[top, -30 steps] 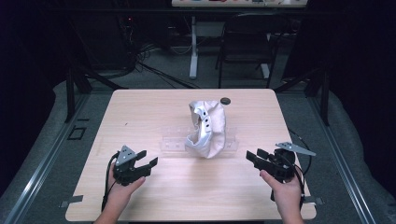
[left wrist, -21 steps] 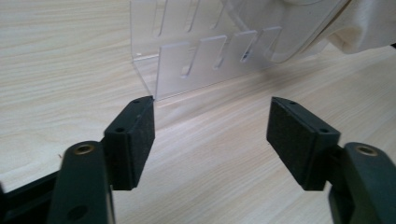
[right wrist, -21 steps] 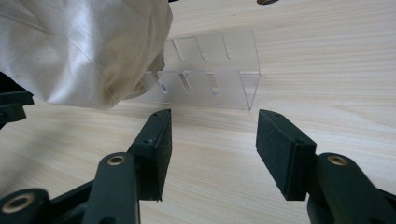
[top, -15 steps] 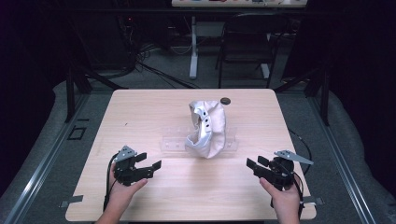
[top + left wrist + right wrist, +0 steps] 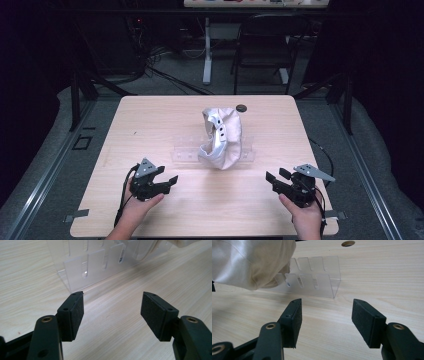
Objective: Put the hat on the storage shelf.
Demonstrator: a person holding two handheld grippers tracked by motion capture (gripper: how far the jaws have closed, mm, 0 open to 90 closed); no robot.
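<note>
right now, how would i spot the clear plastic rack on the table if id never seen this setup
Start at the wooden table and find the crumpled white cap near its middle. The clear plastic rack lies under the cap and sticks out on both sides. It is see-through with a row of upright slots, unlike the opaque cap and the small dark hole behind.

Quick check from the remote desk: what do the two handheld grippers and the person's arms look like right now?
Both the left gripper and the right gripper are black, each topped by a grey three-cornered plate. A black cable trails from each. Their fingers are flat rectangular blocks faced with dark textured pads, fixed by small screws, with brass-coloured pivot bushings behind. The forearms are bare, with no sleeves or gloves in sight.
</note>
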